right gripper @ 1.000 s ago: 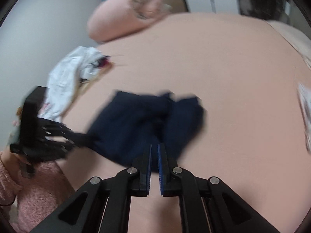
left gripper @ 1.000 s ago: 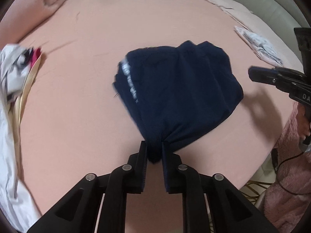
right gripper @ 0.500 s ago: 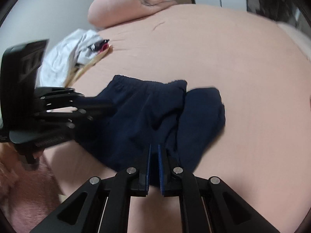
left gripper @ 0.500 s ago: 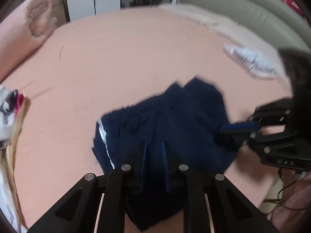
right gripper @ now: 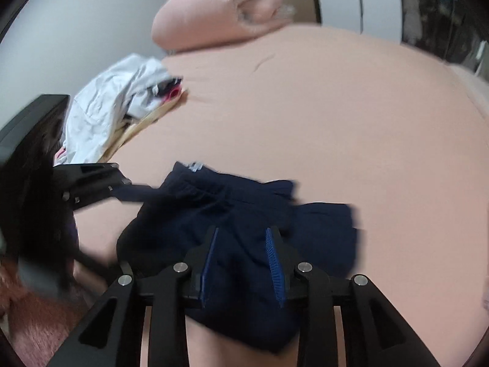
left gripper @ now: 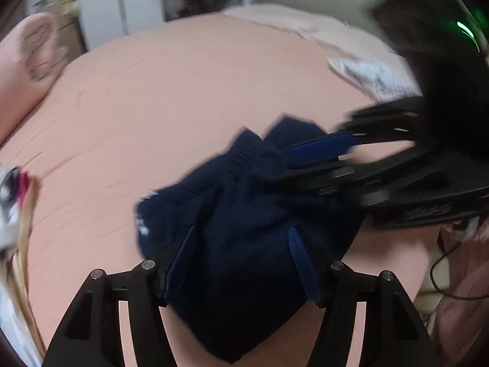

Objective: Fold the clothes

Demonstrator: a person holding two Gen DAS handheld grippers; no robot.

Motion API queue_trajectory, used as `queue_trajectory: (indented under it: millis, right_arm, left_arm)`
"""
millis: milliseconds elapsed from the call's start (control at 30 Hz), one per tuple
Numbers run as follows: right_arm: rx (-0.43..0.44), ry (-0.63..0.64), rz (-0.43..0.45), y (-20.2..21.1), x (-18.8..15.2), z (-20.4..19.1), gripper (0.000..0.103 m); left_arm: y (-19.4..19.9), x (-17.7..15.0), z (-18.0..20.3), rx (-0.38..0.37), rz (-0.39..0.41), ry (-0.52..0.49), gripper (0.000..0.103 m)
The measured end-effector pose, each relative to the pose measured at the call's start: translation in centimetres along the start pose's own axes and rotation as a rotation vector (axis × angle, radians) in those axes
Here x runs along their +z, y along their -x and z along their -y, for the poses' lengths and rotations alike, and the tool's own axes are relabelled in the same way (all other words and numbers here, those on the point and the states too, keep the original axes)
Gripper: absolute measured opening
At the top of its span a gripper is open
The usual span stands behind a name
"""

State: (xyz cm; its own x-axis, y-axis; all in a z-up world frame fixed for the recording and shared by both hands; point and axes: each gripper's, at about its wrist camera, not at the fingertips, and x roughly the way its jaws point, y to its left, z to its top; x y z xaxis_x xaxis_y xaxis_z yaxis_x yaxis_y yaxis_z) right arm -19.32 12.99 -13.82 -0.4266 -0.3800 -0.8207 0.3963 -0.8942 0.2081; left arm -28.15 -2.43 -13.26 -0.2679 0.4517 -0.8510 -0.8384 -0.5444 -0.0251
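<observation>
Left gripper: jaws just spread, letting go the navy shorts, which now lie bunched on the pink bed sheet. Right gripper: previously pressed together, now parted over the same cloth.

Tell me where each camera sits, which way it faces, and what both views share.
Left wrist: on the left hand-held gripper, looking down along its open fingers at the navy shorts on the pink bed; the right hand-held gripper enters from the right.
Right wrist: on the right hand-held gripper, jaws open over the shorts; the left gripper enters from the left, a pink sleeve below it.
Shared: shorts, bed, white clothes pile, rolled pink blanket.
</observation>
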Motion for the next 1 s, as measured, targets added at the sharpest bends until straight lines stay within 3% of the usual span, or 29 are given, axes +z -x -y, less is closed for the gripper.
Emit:
queue_trajectory:
  millis: [100, 200, 300, 367, 467, 500, 533, 567, 667, 733, 833, 900, 1000]
  right_arm:
    - [-0.045, -0.020, -0.081, -2.6, -1.0, 1.7, 0.023]
    - [-0.136, -0.075, -0.057, 0.0, -2.3, 3.6, 0.026]
    - [-0.038, -0.129, 0.017, 1.7, -2.2, 3.8, 0.027]
    - [-0.027, -0.100, 0.026, 0.3, -1.1, 2.6, 0.028]
    - [-0.011, -0.057, 0.041, -1.9, 0.6, 1.0, 0.032]
    - [-0.054, -0.062, -0.010, -2.8, 0.2, 1.2, 0.032]
    - [-0.096, -0.067, -0.060, -3.7, -0.3, 1.5, 0.029]
    - [-0.082, -0.098, -0.028, -2.6, -0.6, 2.0, 0.029]
    - [-0.048, -0.176, 0.067, 0.9, -1.4, 3.3, 0.037]
    - [-0.031, -0.255, 0.100, 3.2, -2.1, 3.8, 0.073]
    - [0.019, -0.393, 0.059, 2.7, -3.5, 4.9, 0.075]
    - [-0.027, -0.415, -0.012, 0.4, -3.6, 5.3, 0.075]
    - [-0.028, -0.407, -0.046, -0.6, -4.2, 5.1, 0.075]
  left_arm:
    - [0.9, -0.8, -1.0, 0.023, 0.012, 0.015, 0.060]
    - [3.4, -1.7, -2.6, 0.009, 0.117, 0.093, 0.060]
    - [3.7, -1.3, -3.1, 0.034, 0.198, 0.092, 0.060]
    - [1.7, -0.8, -3.3, 0.043, 0.163, 0.092, 0.060]
    - [-0.9, -0.7, -4.2, 0.102, 0.026, 0.126, 0.060]
    - [-1.1, -0.8, -4.6, 0.121, -0.007, 0.148, 0.060]
    - [-0.1, -1.2, -5.1, 0.126, 0.005, 0.196, 0.060]
    - [1.1, -1.7, -5.7, 0.125, 0.022, 0.263, 0.060]
    - [3.0, -3.2, -6.7, 0.066, 0.025, 0.430, 0.060]
    - [3.0, -4.1, -6.6, 0.011, 0.001, 0.484, 0.060]
    - [2.2, -4.8, -6.4, -0.011, -0.049, 0.522, 0.060]
    - [1.8, -4.8, -6.0, -0.017, -0.025, 0.540, 0.060]
    - [1.7, -4.8, -6.2, -0.068, 0.007, 0.578, 0.060]
